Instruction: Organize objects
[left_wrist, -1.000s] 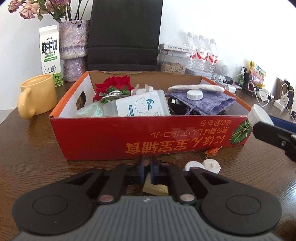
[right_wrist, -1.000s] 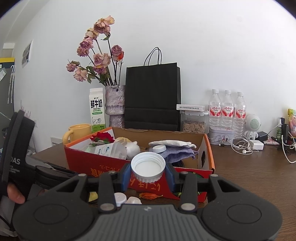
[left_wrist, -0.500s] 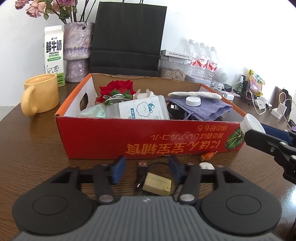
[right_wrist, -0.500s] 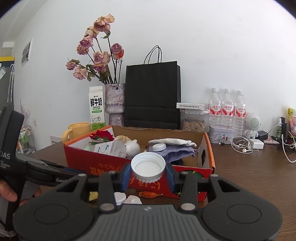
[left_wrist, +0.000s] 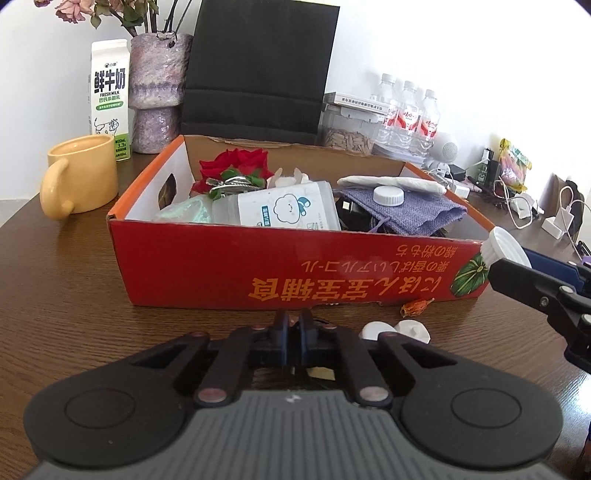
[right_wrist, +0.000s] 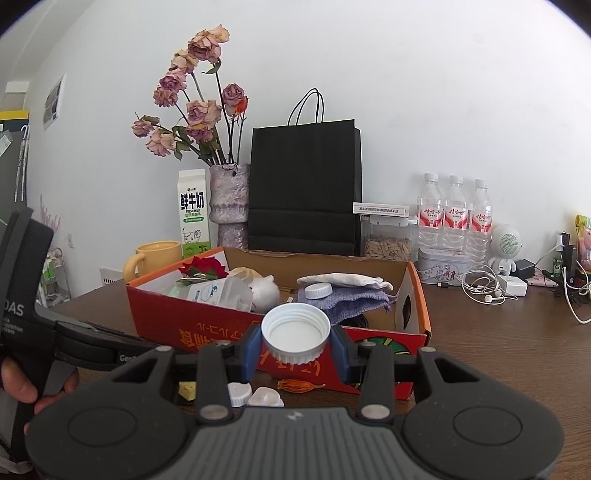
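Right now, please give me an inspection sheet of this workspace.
Surface: dark wooden table.
Job's things: red cardboard box holding a bottle, purple pouch, red flower.
Clutter: two white caps, orange wrapper before the box.
Grippers: left hand-held gripper shut, nothing seen held; right hand-held gripper shut on a white lid.
Cables: white earphones.
Surroundings: mug, milk carton, vase, black bag.

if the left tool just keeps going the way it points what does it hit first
Most likely the red box: its front wall stands right ahead of the shut left tool. Since it points slightly downward, it might meet the table first; depth is unclear.
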